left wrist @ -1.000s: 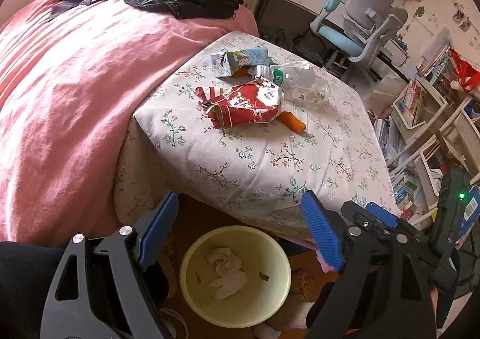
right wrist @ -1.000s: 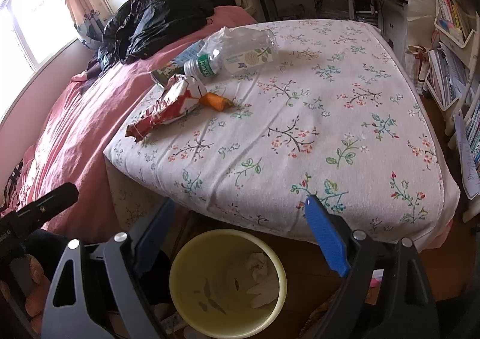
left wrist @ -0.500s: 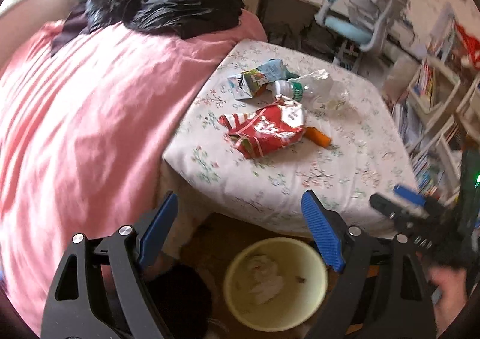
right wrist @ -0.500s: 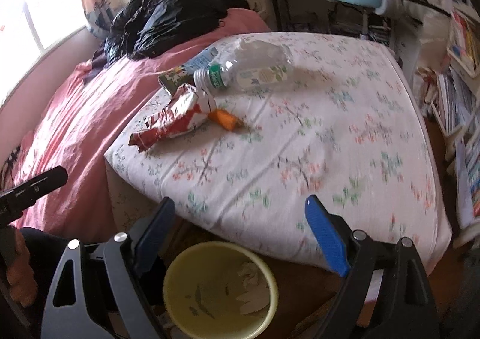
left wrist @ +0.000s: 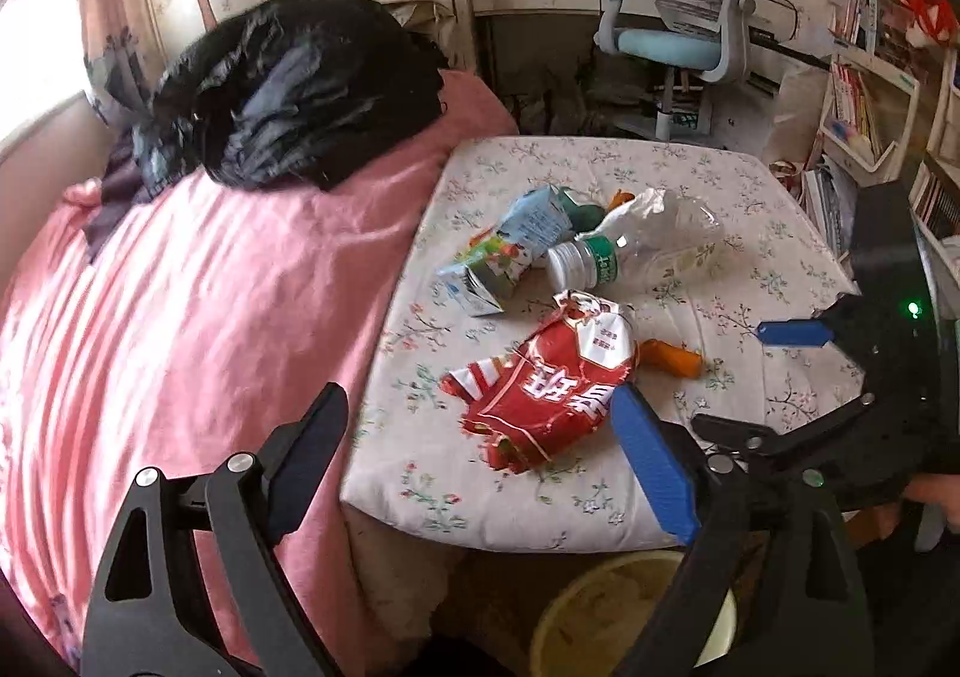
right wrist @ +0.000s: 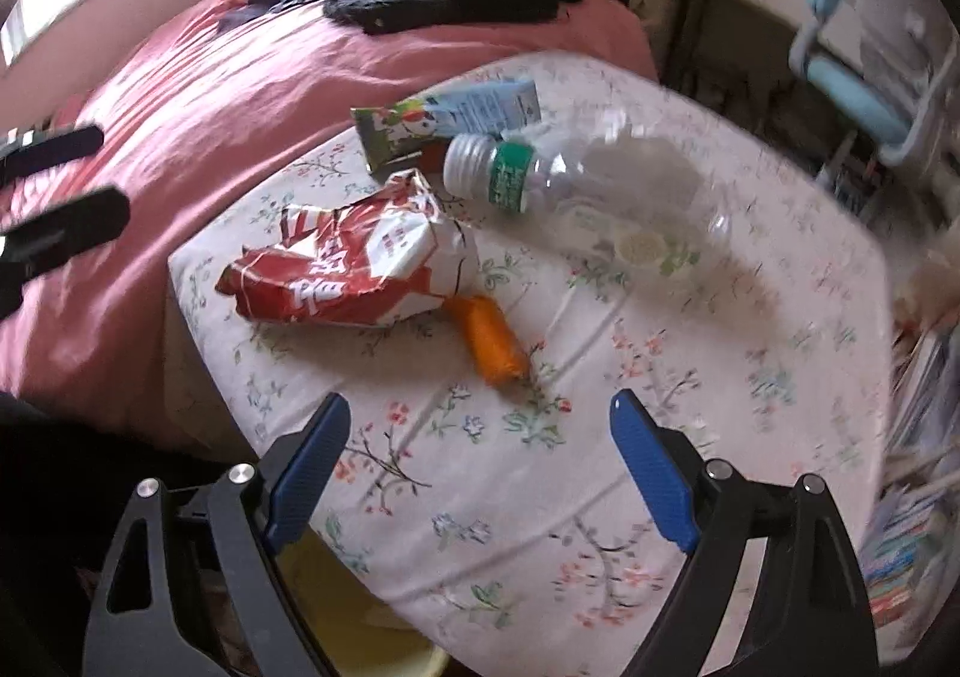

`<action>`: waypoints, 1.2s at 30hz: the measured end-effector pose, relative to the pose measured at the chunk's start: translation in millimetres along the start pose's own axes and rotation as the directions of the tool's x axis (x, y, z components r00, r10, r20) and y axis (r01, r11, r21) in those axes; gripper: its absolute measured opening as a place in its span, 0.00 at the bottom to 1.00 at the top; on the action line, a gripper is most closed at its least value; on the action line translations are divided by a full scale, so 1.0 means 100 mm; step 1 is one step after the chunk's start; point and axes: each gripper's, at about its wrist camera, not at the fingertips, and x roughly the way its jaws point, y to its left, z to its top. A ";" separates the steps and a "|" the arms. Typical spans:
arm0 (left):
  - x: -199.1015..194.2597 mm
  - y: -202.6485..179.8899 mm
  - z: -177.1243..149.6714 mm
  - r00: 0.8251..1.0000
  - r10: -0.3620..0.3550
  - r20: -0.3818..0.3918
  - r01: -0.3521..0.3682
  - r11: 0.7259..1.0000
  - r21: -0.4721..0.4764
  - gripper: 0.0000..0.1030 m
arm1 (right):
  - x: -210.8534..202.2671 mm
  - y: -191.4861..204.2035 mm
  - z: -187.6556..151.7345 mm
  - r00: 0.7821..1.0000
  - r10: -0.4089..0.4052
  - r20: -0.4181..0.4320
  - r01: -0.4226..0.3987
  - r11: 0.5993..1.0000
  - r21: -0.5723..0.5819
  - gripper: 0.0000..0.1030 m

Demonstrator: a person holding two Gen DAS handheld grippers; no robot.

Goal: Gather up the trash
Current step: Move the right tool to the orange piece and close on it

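Note:
Trash lies on the floral-cloth table [left wrist: 432, 473]: a crumpled red snack bag [left wrist: 540, 395], a clear plastic bottle [left wrist: 648, 245], a juice carton [left wrist: 510, 257] and a small orange wrapper [left wrist: 672, 356]. My left gripper [left wrist: 480, 461] hovers over the table's near edge just short of the red bag, its jaws opening with nothing between them. My right gripper [right wrist: 480, 467] stands open and empty above the cloth [right wrist: 540, 497], in front of the orange wrapper [right wrist: 489, 341], the red bag [right wrist: 354, 269] and the bottle [right wrist: 600, 191]. A yellow bin [left wrist: 600, 617] sits on the floor below the table edge.
A pink-covered bed [left wrist: 180, 317] adjoins the table's left side, with a black heap [left wrist: 288, 89] on it. A blue desk chair [left wrist: 678, 29] stands behind the table. Bookshelves [left wrist: 858, 101] line the right.
Both grippers rose and swung in over the table while rolling. The trash now looms closer, and the yellow bin has slid down to the bottom edge of both views.

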 end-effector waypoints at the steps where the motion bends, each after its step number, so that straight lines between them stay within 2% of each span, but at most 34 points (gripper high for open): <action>1: 0.04 0.00 0.00 1.000 -0.003 -0.015 0.003 1.000 0.001 0.83 | 0.02 0.02 0.01 1.000 -0.005 0.002 0.005 1.000 -0.015 0.82; 4: 0.09 -0.02 0.01 1.000 0.004 -0.009 -0.004 1.000 0.011 0.83 | 0.07 0.02 0.03 1.000 -0.024 -0.002 0.024 0.999 -0.041 0.82; 13: 0.18 -0.03 0.08 1.000 0.011 0.000 -0.011 1.000 0.024 0.84 | 0.25 -0.12 0.16 0.999 -0.031 -0.006 0.031 1.000 0.004 0.80; 20: 0.23 -0.06 0.12 1.000 0.001 -0.006 -0.001 0.999 0.037 0.84 | 0.38 -0.09 0.19 0.999 -0.013 -0.041 0.012 1.000 -0.003 0.64; 29: 0.42 0.02 0.07 0.996 -0.021 -0.088 0.020 1.000 -0.012 0.84 | 0.40 -0.12 0.16 0.999 -0.007 -0.053 0.007 1.000 0.010 0.48; 34: 0.49 -0.08 0.04 0.993 -0.039 -0.107 0.041 0.999 0.015 0.84 | 0.41 -0.16 0.17 0.999 -0.005 -0.047 0.007 1.000 0.028 0.43; 36: 0.51 -0.11 0.03 0.993 -0.047 -0.112 0.050 0.998 0.027 0.84 | 0.40 -0.15 0.18 0.999 -0.005 -0.046 0.006 1.000 0.020 0.37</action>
